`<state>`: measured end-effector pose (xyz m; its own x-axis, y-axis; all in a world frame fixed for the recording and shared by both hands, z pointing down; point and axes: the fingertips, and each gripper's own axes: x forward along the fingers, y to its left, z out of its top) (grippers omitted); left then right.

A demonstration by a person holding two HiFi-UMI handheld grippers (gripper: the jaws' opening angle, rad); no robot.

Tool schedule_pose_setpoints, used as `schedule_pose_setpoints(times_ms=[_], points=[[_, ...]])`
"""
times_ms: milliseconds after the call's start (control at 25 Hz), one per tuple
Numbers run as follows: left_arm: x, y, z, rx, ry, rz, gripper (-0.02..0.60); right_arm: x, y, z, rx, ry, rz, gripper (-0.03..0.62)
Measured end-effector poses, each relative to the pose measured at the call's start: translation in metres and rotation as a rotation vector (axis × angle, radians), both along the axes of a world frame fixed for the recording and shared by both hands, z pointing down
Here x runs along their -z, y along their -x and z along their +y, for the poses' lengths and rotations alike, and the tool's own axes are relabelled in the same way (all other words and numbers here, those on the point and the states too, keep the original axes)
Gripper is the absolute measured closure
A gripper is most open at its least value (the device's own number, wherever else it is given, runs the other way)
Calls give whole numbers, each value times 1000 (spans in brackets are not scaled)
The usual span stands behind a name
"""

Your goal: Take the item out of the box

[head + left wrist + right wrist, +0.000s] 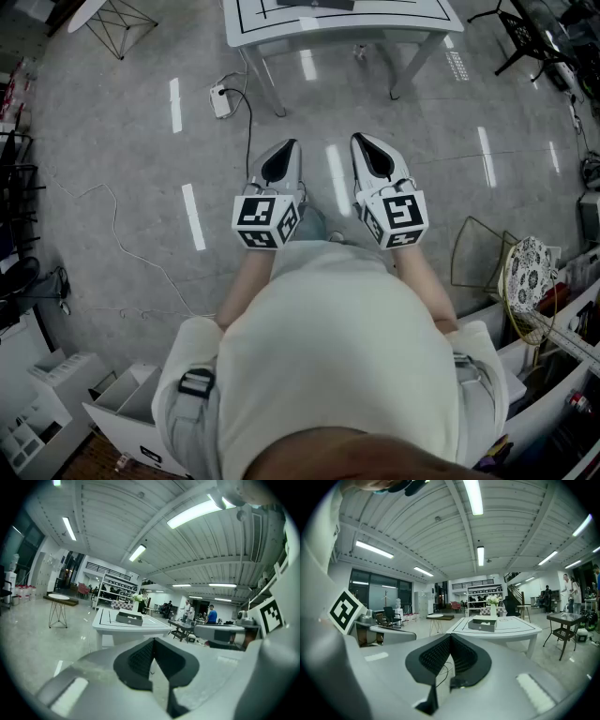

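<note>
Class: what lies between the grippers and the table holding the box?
Only floor, with a power strip and its cable by a leg of the table; the head view shows it.

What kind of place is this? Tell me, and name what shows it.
Probably a large open-plan workshop or showroom hall: ceiling strip lights, display shelving at the far end, and a white table on a wide polished floor.

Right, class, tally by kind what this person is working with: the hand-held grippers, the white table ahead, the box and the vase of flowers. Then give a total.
grippers: 2, the left gripper and the right gripper
white table: 1
box: 1
vase of flowers: 1
Total: 5
</note>
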<state>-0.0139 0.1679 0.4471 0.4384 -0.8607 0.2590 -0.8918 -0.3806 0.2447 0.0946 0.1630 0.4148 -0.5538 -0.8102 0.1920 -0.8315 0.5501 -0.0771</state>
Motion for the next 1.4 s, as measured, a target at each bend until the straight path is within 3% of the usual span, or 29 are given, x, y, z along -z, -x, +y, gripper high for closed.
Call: schedule_pose_setpoints(times_ms=[240,560,1400], points=[[-4,-16,27,2,5,0,581,-4,-12,25,8,11,-4,595],[0,-24,24,-12,0,0,581,0,-13,27,28,7,-24,594],[14,17,-68,-49,-22,-2,581,9,37,-58,34,11,-32,594]])
